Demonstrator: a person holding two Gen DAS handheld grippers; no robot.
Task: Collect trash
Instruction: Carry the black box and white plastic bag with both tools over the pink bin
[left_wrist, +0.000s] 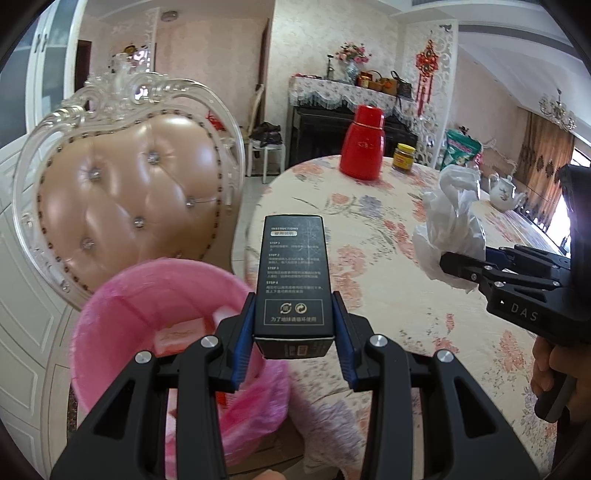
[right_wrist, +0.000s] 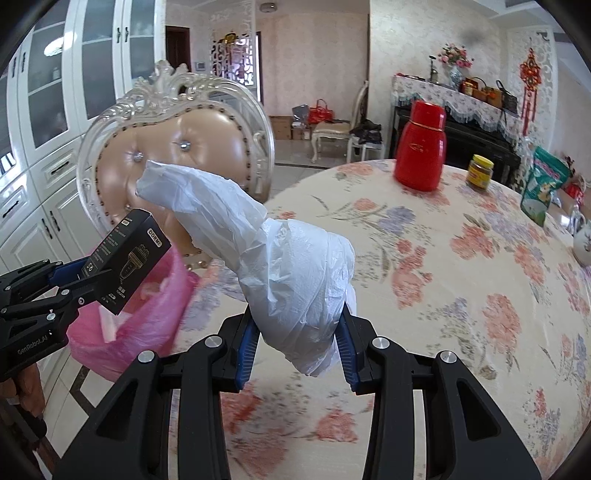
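My left gripper (left_wrist: 294, 332) is shut on a black printed box (left_wrist: 293, 273) and holds it in the air above the table edge, just right of the pink-lined trash bin (left_wrist: 122, 306). The box also shows in the right wrist view (right_wrist: 125, 254), above the bin (right_wrist: 147, 325). My right gripper (right_wrist: 299, 343) is shut on a crumpled white plastic bag (right_wrist: 280, 266) and holds it above the floral table (right_wrist: 461, 295). In the left wrist view the bag (left_wrist: 450, 229) and right gripper (left_wrist: 458, 266) hang at the right.
A tufted chair (left_wrist: 125, 199) stands behind the bin. On the table stand a red thermos (left_wrist: 364, 142), a yellow-lidded jar (left_wrist: 404, 157) and a white teapot (left_wrist: 504, 190). The bin holds some white and pink scraps. A cabinet wall lies at the left.
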